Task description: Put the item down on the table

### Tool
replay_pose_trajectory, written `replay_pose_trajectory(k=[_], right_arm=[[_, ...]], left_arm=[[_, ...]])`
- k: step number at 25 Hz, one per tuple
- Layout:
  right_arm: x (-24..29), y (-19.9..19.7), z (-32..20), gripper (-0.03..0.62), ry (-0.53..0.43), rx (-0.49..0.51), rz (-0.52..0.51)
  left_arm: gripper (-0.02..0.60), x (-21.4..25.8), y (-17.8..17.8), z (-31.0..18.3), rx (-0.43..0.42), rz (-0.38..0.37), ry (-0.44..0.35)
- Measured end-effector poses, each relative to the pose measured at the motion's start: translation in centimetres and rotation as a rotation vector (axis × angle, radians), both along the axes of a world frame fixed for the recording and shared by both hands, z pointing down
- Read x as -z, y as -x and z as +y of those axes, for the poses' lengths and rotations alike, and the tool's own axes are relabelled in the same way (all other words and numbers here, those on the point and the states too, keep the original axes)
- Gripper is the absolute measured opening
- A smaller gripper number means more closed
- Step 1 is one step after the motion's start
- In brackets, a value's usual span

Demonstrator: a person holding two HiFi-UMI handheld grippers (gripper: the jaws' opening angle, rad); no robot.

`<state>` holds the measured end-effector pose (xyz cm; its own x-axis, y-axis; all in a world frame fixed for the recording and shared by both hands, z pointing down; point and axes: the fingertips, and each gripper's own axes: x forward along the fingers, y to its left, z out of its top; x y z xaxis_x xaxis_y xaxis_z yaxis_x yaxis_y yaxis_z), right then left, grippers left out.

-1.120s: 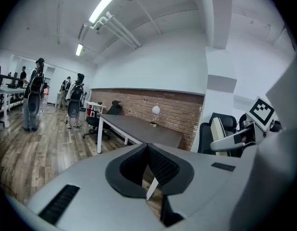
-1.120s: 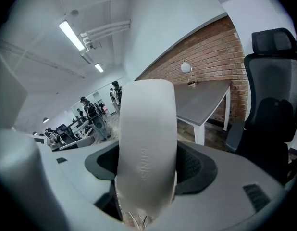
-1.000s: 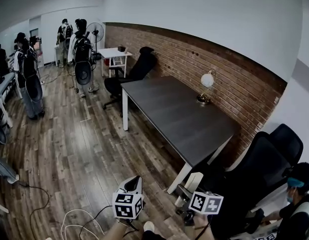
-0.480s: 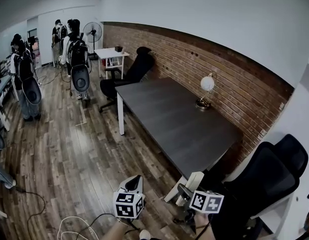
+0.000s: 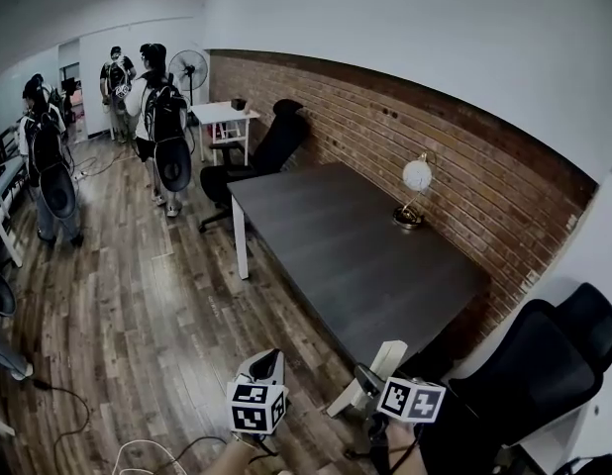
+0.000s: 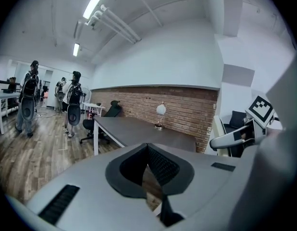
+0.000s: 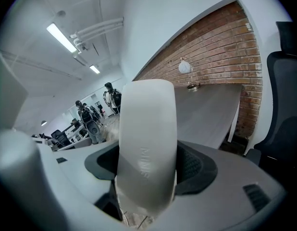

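Note:
My right gripper (image 5: 373, 384) is shut on a long, pale, flat item (image 5: 373, 376), which sticks up out of its jaws at the bottom of the head view. In the right gripper view the item (image 7: 147, 143) fills the middle, clamped between the dark pads of the gripper (image 7: 147, 170), with raised letters on its face. It hangs off the near corner of the dark table (image 5: 346, 245), above the floor. My left gripper (image 5: 265, 364) sits beside it to the left. In its own view the left gripper (image 6: 147, 150) has its pads together with nothing between them.
A globe lamp (image 5: 415, 181) stands at the table's far edge by the brick wall. Black office chairs stand at the table's far end (image 5: 271, 142) and at the near right (image 5: 529, 374). Several people (image 5: 162, 127) stand far left. Cables (image 5: 138, 453) lie on the wooden floor.
The view has swung and neared the table; the seated person at the right has left the frame. Both grippers keep their place at the bottom, the right one still holding the item.

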<state>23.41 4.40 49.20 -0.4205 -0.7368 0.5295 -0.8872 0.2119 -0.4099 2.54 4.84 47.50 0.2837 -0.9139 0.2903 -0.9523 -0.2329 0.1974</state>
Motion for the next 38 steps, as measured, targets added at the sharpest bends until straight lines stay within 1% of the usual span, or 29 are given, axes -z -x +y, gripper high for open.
replay_pose_trajectory(k=[9,15,20,28,38], right_arm=[[-1.3,-0.5,-2.1,0.314,0.023,-0.008,-0.025],[-2.8,-0.4,-2.1,0.314,0.059,-0.006,-0.013],[-2.9,-0.2,-3.2,0.314,0.058,-0.015,0.001],[-2.5,-0.3,-7.9,0.314,0.041,-0.055,0.018],[-1.7,2.8,-15.6,0.314,0.034,-0.051,0.040]], left_arm=[[0.017,-0.5,-0.1,-2.3,-0.002,-0.042,0.010],[0.017,-1.8,0.3,-2.3,0.007,-0.035,0.036],[0.017,-2.4,0.8,-3.9,0.003,-0.020,0.045],[0.017,-1.5,1.1,-9.4,-0.025,-0.017,-0.002],[0.017,-1.4,4.7,-17.9,-0.013,0.006,0.000]])
